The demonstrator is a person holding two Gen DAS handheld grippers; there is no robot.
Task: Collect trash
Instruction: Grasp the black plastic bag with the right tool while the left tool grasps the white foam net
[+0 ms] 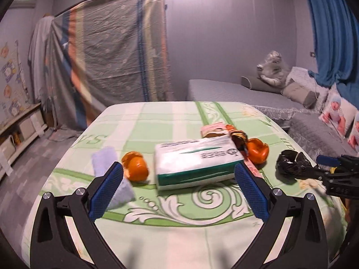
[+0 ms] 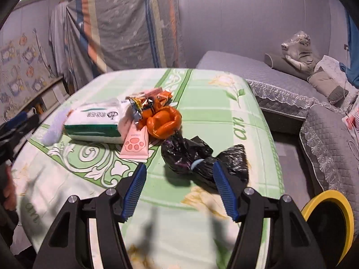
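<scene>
While both grippers stood spread and empty, the right gripper (image 2: 179,187) faced the black trash bag (image 2: 202,159) just ahead on the table (image 2: 224,103); its slack film risked slipping free.

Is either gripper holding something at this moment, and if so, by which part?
Nothing is held. The left gripper is open, its fingers either side of the tissue pack without clamping it. The right gripper is open near the black bag.
</scene>
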